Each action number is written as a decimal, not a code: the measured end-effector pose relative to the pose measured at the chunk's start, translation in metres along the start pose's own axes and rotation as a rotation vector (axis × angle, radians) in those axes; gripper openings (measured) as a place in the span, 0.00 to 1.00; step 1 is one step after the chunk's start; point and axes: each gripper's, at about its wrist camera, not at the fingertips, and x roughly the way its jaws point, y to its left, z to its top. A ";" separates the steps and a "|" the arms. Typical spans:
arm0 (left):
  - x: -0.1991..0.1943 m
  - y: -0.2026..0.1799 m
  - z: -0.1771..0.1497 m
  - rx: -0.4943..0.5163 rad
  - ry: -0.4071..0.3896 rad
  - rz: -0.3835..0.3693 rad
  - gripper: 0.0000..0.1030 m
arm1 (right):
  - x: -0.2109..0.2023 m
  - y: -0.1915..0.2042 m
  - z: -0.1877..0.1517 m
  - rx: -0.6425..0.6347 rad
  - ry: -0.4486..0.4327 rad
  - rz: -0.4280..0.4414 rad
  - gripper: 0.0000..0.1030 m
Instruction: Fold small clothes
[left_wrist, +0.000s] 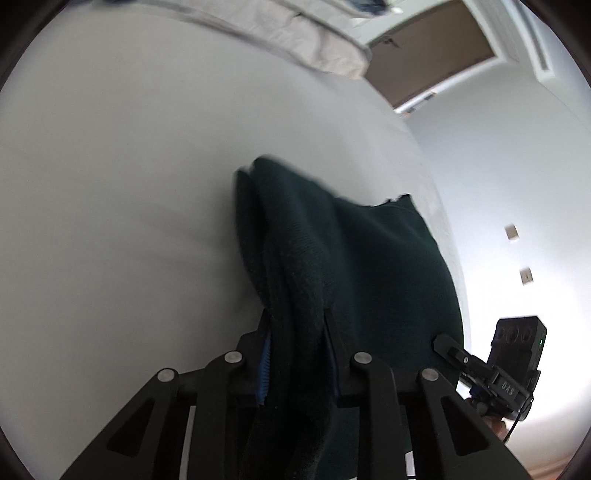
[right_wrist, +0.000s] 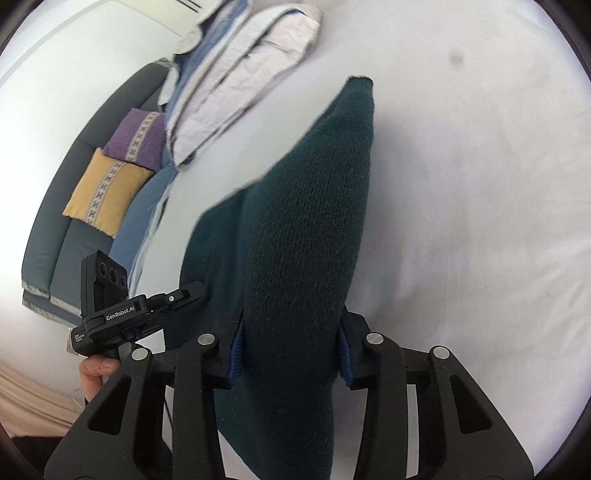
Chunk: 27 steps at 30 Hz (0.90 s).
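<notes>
A dark green knitted garment (left_wrist: 332, 251) hangs between both grippers above a white bed sheet (left_wrist: 110, 184). My left gripper (left_wrist: 297, 317) is shut on one bunched edge of the garment. My right gripper (right_wrist: 291, 325) is shut on another thick fold of the same garment (right_wrist: 310, 221), which stretches away from it to a corner. The right gripper also shows at the right of the left wrist view (left_wrist: 491, 369), and the left gripper at the left of the right wrist view (right_wrist: 140, 310). The fingertips are buried in the knit.
Folded pale quilts (right_wrist: 236, 81) lie at the bed's far end. A dark grey sofa (right_wrist: 62, 206) carries a yellow cushion (right_wrist: 103, 192) and a purple cushion (right_wrist: 136, 136). A white wall (left_wrist: 517, 166) stands beside the bed. The sheet (right_wrist: 480, 184) spreads wide to the right.
</notes>
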 end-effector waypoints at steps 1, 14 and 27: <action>-0.007 -0.007 -0.007 0.018 -0.006 0.002 0.25 | -0.015 0.006 -0.009 -0.013 -0.011 0.006 0.36; -0.064 -0.079 -0.174 0.261 -0.010 0.090 0.26 | -0.147 0.001 -0.176 -0.014 -0.076 0.026 0.36; -0.022 -0.066 -0.214 0.273 0.012 0.277 0.40 | -0.142 -0.070 -0.250 0.193 -0.138 0.062 0.40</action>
